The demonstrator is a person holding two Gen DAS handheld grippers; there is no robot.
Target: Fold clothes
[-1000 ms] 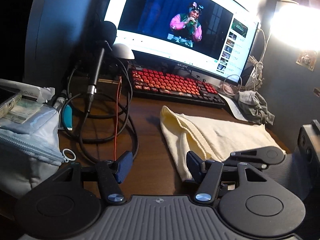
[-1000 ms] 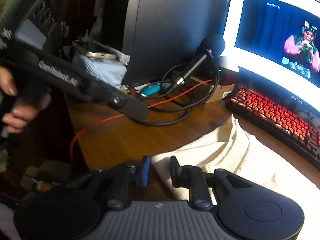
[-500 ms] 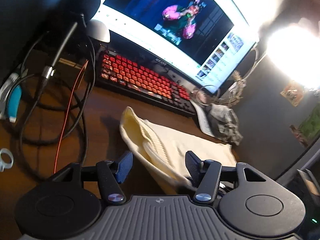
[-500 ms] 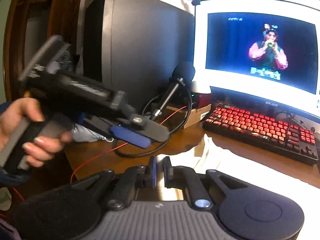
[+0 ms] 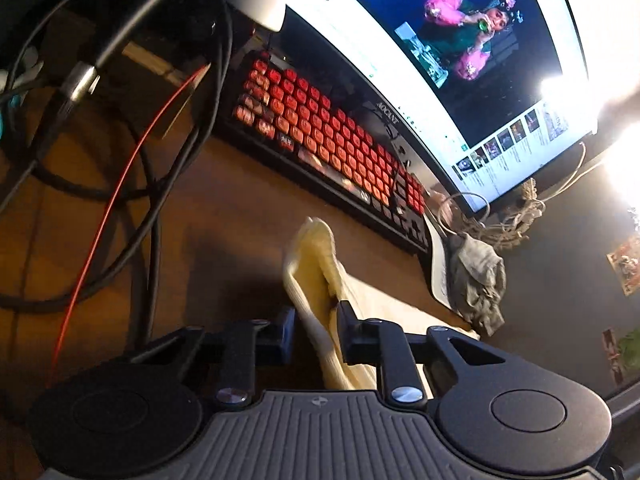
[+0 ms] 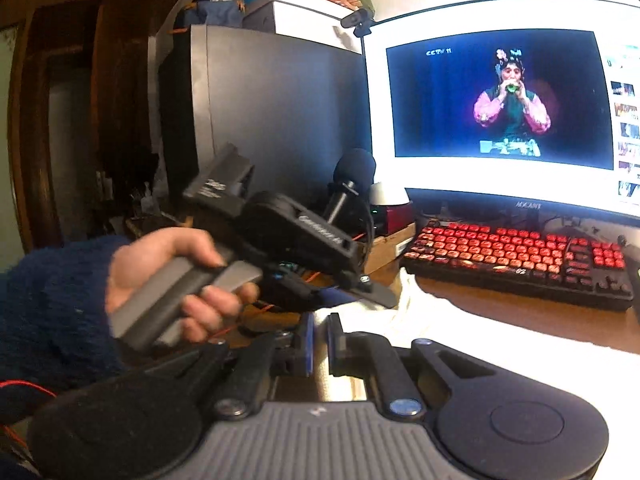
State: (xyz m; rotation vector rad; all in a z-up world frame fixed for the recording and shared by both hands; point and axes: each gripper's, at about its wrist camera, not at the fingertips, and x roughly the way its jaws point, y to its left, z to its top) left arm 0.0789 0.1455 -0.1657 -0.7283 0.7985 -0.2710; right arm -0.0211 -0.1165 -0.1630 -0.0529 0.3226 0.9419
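A cream knit garment point(image 5: 360, 304) lies on the brown desk point(image 5: 240, 216) in front of the keyboard; it looks washed-out white point(image 6: 460, 328) in the right wrist view. My left gripper point(image 5: 316, 332) has its jaws closing on the garment's near edge. The cloth fills the gap between them and is bunched upward. In the right wrist view a hand in a dark blue sleeve point(image 6: 52, 312) holds that left gripper point(image 6: 360, 298) over the garment's left end. My right gripper point(image 6: 320, 340) is shut on a thin strip of the same garment.
A red-keyed keyboard point(image 5: 328, 136) point(image 6: 512, 248) and a lit monitor point(image 5: 460, 60) point(image 6: 496, 96) stand behind the garment. Black and red cables point(image 5: 132, 200) and a microphone point(image 6: 352, 176) crowd the left. A crumpled grey cloth point(image 5: 478, 280) lies at the right, under a glaring lamp point(image 5: 624, 160).
My left gripper swung rightward over the garment's edge, rolled, and its jaws narrowed onto the cloth. My right gripper's jaws closed on the cloth and it rose a little.
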